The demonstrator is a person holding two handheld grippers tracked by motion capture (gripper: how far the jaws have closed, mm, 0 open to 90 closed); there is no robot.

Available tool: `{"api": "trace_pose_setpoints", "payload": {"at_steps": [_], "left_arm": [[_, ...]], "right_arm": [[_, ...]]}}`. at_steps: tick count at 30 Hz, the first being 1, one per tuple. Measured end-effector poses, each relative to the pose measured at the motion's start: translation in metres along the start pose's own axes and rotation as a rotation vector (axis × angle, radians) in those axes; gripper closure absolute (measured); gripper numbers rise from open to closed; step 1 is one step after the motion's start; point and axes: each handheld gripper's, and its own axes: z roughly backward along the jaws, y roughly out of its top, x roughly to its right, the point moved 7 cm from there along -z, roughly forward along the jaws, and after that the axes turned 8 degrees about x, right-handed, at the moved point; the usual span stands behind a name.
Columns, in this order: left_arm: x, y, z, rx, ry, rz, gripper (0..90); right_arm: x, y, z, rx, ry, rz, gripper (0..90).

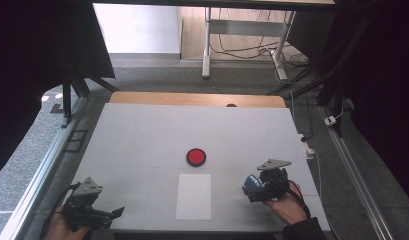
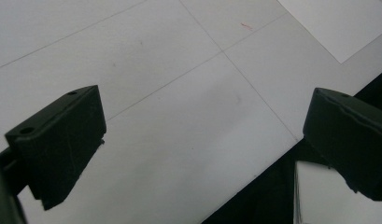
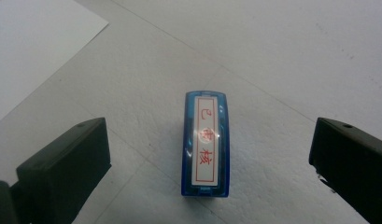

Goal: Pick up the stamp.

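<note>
My right tongs point(image 3: 207, 163) hang with jaws wide apart over the small blue plastic stamp point(image 3: 206, 144) with a white label, which lies between them on the grey table point(image 1: 142, 135), right of the white paper sheet point(image 1: 194, 196). My left tongs point(image 2: 198, 154) gape empty at the table's near left corner.

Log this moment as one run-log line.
right hand-held gripper: open, astride blue stamp | left hand-held gripper: open, empty | white paper, red ink pad: untouched

left gripper point(image 1: 118, 212): jaws spread wide, held low at near-left table edge, pointing right | right gripper point(image 1: 246, 189): jaws spread wide, gripping nothing, pointing left | hands point(image 1: 287, 206) grip both from below
</note>
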Motion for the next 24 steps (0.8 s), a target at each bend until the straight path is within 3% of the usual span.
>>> {"api": "trace_pose_setpoints", "payload": {"at_steps": [10,13,24], "left_arm": [[0.0001,-0.0001,0.0000,-0.001,-0.001,0.000,0.0],[0.0004,-0.0001,0.0000,-0.002,-0.003,-0.002,0.0],[0.0004,-0.0002,-0.0003,-0.005,-0.002,-0.004,0.0]], "right_arm": [[0.0006,-0.0041,-0.0075,-0.038,-0.007,0.004,0.0],[0.0020,-0.0035,-0.0060,-0.041,-0.014,0.012,7.8],[0.0024,-0.0004,-0.0033,-0.048,0.028,0.001,42.6]]}}
